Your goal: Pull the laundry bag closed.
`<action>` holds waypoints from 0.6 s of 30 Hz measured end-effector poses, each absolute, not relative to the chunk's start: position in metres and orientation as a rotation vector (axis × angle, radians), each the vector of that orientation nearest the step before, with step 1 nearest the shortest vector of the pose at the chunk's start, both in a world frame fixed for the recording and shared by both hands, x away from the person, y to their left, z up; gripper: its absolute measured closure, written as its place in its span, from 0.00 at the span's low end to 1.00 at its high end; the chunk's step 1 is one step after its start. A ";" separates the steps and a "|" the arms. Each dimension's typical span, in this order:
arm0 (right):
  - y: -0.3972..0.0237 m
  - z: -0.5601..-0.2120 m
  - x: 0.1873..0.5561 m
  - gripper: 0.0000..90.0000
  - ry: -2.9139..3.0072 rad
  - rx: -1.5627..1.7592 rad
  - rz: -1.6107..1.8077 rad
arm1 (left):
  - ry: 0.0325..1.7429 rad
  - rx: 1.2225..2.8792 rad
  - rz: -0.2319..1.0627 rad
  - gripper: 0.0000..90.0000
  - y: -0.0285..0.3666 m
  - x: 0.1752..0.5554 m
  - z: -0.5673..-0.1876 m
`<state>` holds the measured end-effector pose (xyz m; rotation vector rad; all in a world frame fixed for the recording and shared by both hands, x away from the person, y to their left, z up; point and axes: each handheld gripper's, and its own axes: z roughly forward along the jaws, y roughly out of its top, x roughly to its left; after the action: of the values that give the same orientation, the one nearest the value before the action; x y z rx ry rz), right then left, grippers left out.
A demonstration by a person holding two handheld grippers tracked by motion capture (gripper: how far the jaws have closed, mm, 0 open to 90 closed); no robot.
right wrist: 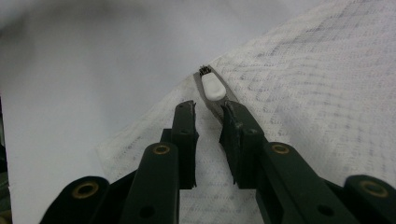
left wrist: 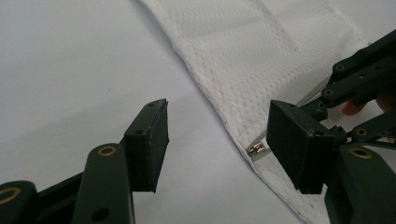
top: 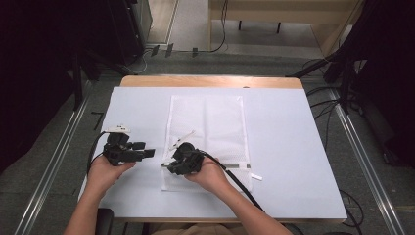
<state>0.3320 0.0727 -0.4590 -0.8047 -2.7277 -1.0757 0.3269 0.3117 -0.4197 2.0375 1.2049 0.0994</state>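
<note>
A white mesh bag (top: pixel 208 122) lies flat on the table, its zipper (top: pixel 240 166) running across the near end. My right gripper (right wrist: pixel 208 109) hovers low over the zipper's left end with its jaws a narrow gap apart and nothing between them. The white zipper pull (right wrist: pixel 213 87) lies just ahead of its fingertips. My left gripper (left wrist: pixel 217 116) stands wide open beside the bag's left edge, close to the metal zipper end (left wrist: pixel 257 150). Part of the right gripper's linkage (left wrist: pixel 359 79) shows over the bag in the left gripper view.
A white sheet (top: pixel 288 142) covers the wooden table (top: pixel 210 81). A small white tab (top: pixel 257 176) sticks out at the zipper's right end, and a white strip (top: pixel 183 137) lies on the bag. Black stands and cables ring the table.
</note>
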 end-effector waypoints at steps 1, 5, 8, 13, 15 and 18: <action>0.073 -0.459 0.333 0.84 -2.725 -0.803 -1.081 | 1.205 2.039 0.098 0.44 0.312 0.327 -0.420; 0.076 -0.460 0.334 0.83 -2.705 -0.803 -1.095 | 1.205 2.043 0.096 0.44 0.312 0.327 -0.420; 0.078 -0.460 0.334 0.83 -2.710 -0.808 -1.094 | 1.203 2.040 0.093 0.44 0.313 0.327 -0.420; 0.083 -0.460 0.335 0.83 -2.701 -0.819 -1.096 | 1.202 2.036 0.088 0.45 0.313 0.326 -0.420; 0.085 -0.461 0.337 0.84 -2.695 -0.820 -1.103 | 1.199 2.037 0.085 0.46 0.314 0.327 -0.420; 0.088 -0.461 0.338 0.86 -2.689 -0.817 -1.105 | 1.199 2.039 0.083 0.47 0.314 0.326 -0.421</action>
<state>0.3384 0.0884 -0.4611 -0.8168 -2.6894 -1.1045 0.3264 0.3140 -0.4207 2.0392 1.1994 0.0828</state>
